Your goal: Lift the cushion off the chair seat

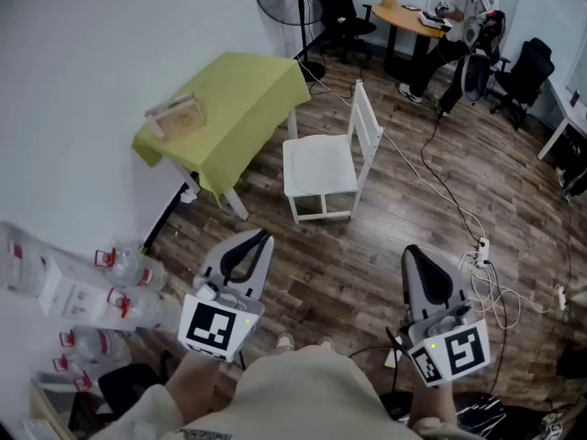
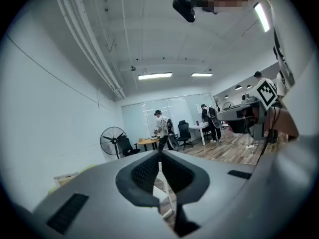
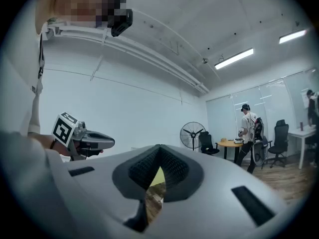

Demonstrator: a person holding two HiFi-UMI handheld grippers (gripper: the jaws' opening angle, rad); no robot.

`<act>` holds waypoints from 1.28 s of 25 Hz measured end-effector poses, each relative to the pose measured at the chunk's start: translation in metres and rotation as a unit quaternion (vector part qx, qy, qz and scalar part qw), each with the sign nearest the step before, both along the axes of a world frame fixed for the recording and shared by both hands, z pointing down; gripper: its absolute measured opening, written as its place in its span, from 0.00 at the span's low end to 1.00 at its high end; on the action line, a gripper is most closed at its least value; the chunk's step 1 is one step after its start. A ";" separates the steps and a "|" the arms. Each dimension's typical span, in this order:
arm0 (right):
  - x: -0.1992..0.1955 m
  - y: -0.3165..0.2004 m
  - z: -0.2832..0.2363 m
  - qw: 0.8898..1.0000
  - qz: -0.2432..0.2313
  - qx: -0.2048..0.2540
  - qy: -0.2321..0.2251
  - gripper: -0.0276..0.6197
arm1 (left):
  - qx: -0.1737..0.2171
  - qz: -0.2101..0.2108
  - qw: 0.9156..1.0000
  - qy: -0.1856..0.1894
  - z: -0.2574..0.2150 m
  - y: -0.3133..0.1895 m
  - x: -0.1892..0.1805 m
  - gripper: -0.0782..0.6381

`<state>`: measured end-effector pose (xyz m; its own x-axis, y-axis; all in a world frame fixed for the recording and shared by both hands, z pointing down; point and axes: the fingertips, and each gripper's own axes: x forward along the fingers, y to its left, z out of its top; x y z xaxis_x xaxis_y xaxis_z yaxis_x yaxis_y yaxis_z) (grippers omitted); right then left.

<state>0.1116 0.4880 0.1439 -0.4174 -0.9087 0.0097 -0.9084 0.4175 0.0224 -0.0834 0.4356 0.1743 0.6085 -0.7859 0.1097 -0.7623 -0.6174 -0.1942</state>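
Cushion (image 1: pixel 318 163), pale and hard to tell from the seat, lies on the white chair (image 1: pixel 365 122) beside the green table (image 1: pixel 234 99), well apart from both grippers. Left gripper (image 1: pixel 262 237) and right gripper (image 1: pixel 414 251) point level, jaws closed, empty. Open floor (image 1: pixel 339 264) separates them from the chair; cables (image 1: pixel 459 211) trail at right.

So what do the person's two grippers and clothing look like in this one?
The left gripper and right gripper match. Both have light grey tapered shells with black textured pads. Each carries a white cube printed with black square markers, with a small green light beside it. The person wears a pale cream long-sleeved top.
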 end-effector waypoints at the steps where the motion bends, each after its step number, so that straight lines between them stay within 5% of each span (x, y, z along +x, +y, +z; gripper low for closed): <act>1: 0.000 0.001 0.000 1.000 0.000 0.000 -0.001 0.08 | -0.001 0.000 1.000 0.000 0.000 0.001 0.000 0.16; 19: 0.030 0.013 0.007 0.999 0.002 0.012 -0.030 0.08 | -0.007 -0.006 1.000 0.019 0.004 0.019 0.026 0.16; 20: 0.033 0.014 0.008 0.999 0.007 0.013 -0.029 0.13 | -0.011 -0.009 1.000 0.026 0.005 0.021 0.027 0.16; 22: 0.039 0.013 0.010 0.999 0.013 0.013 -0.029 0.43 | -0.018 -0.016 0.999 0.039 0.005 0.020 0.029 0.30; 24: 0.045 0.012 0.013 0.999 0.020 0.011 -0.031 0.47 | -0.021 -0.022 0.998 0.046 0.008 0.017 0.028 0.43; 32: 0.050 0.001 0.025 0.999 0.024 0.006 -0.028 0.47 | -0.014 -0.039 0.998 0.048 0.016 0.002 0.023 0.45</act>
<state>0.1618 0.4891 0.1687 -0.3727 -0.9276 -0.0235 -0.9274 0.3733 -0.0251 -0.0604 0.4375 0.1908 0.5539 -0.8291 0.0765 -0.8228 -0.5591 -0.1023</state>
